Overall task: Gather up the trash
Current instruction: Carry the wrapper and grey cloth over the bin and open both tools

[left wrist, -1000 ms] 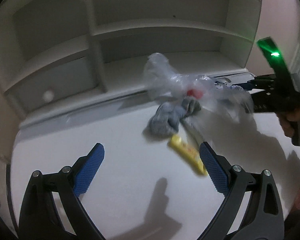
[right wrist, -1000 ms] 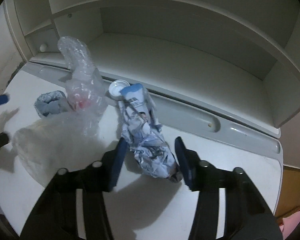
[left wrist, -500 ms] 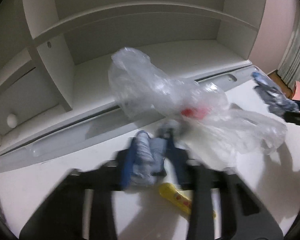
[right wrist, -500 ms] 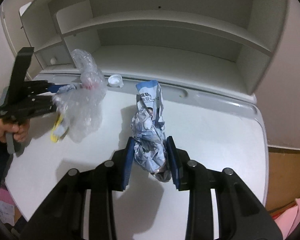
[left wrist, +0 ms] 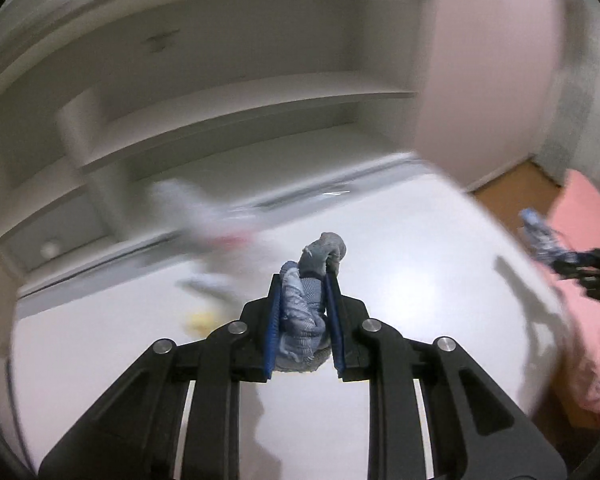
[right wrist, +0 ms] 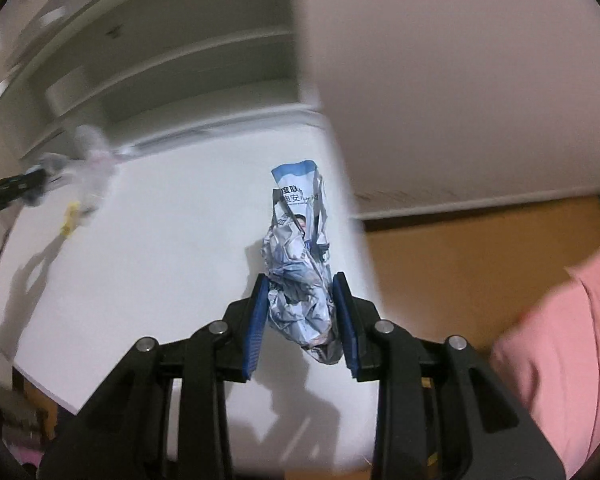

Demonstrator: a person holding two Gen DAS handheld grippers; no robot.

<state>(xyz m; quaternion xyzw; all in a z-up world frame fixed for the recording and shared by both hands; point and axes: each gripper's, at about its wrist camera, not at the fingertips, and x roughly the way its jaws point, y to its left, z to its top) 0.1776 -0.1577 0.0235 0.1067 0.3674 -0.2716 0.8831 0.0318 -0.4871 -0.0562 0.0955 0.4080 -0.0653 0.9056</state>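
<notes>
**Trash held in both grippers above the white desk**

Trash is gripped on both sides. A crumpled blue-grey cloth wad (left wrist: 306, 312) is clamped between the blue pads of the left gripper (left wrist: 303, 320), its top poking up past the fingertips. A crushed blue-and-white printed wrapper (right wrist: 300, 272) is pinched by the right gripper (right wrist: 300, 312), most of it standing forward of the pads. Both pieces are seen clear of the white desk (left wrist: 420, 280).

Left on the desk (blurred) are a clear plastic bag (left wrist: 204, 216) and a small yellow item (left wrist: 200, 318), well apart from either gripper.

To carry well, both grips are best kept firm and level, since the wrapper is held only by its lower end and could be slipped out. No bin is seen.
</notes>
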